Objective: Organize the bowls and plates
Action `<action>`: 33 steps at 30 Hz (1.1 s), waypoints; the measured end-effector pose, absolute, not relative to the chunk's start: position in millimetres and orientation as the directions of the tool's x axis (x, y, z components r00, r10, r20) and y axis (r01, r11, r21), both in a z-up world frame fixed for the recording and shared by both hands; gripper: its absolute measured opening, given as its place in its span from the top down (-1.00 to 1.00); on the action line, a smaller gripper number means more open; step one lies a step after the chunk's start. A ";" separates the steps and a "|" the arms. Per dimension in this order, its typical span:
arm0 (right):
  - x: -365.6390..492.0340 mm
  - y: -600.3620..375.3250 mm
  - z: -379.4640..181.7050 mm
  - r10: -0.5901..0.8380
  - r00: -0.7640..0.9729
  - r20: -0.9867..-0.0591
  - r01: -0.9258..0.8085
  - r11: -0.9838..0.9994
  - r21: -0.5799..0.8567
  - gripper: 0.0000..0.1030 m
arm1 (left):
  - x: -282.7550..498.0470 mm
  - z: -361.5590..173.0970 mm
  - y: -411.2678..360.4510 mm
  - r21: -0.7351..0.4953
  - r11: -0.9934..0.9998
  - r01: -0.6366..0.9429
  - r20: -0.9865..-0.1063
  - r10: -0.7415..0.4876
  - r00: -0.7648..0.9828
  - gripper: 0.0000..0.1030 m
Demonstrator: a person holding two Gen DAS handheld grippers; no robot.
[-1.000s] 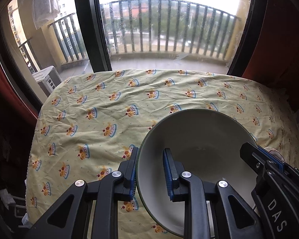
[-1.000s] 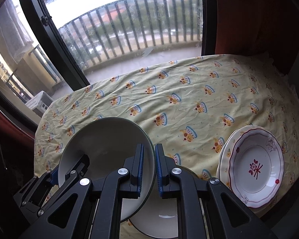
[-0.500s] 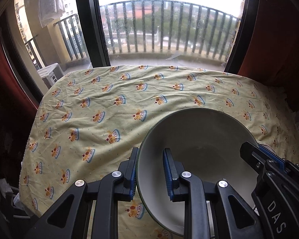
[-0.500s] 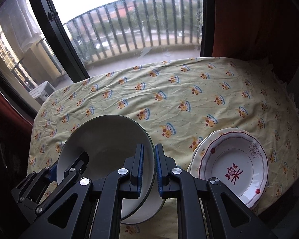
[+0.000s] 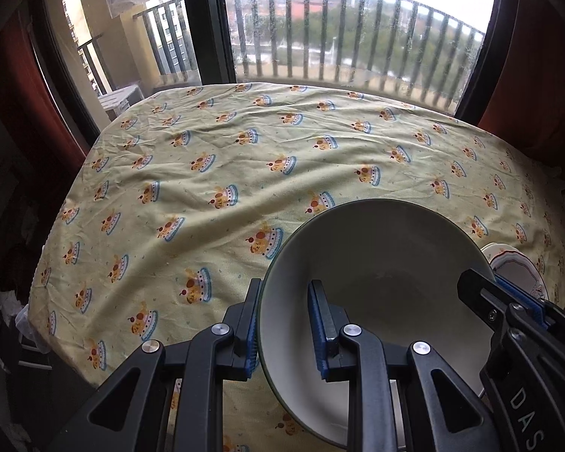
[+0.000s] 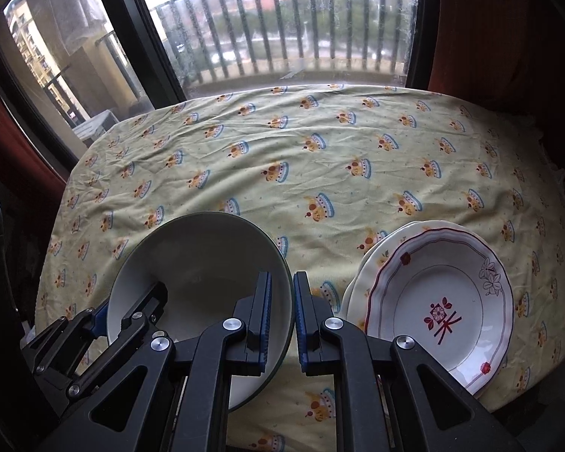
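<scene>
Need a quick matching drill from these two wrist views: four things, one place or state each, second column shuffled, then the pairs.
Things:
1. bowl
2. red-trimmed plate
3. left hand-held gripper
4. cream plate

Places or states:
A. clamped on the bowl's left rim
B. lying under another plate
C. gripped on both sides by the two grippers
D. on top of the stack, right of the bowl

Pairs: 1-C, 2-D, 3-A, 4-B

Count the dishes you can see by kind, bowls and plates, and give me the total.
Bowls: 1, the white bowl with a dark rim.
Plates: 2, a red-trimmed plate stacked on a cream plate.
Total: 3 dishes.
</scene>
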State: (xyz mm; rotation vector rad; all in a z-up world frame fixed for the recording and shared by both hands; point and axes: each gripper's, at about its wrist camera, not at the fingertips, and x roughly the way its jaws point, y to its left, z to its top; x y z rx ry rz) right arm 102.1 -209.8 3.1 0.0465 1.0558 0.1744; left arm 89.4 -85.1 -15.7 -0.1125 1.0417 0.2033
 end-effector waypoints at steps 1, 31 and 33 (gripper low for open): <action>101.8 -207.8 1.3 0.164 0.476 -0.864 -0.132 0.985 0.115 0.70 | 88.1 -17.1 -84.6 0.004 0.973 -0.229 -0.865 0.118 0.488 0.59; 114.1 -210.1 -16.1 0.248 0.437 -0.865 -0.189 0.965 0.181 -0.22 | 90.7 -35.5 -75.1 -0.028 0.979 -0.200 -0.894 0.065 0.444 -0.13; 116.3 -210.8 -19.2 0.246 0.424 -0.872 -0.174 0.967 0.188 -0.22 | 92.2 -34.6 -74.8 -0.047 0.986 -0.161 -0.887 0.033 0.460 -0.24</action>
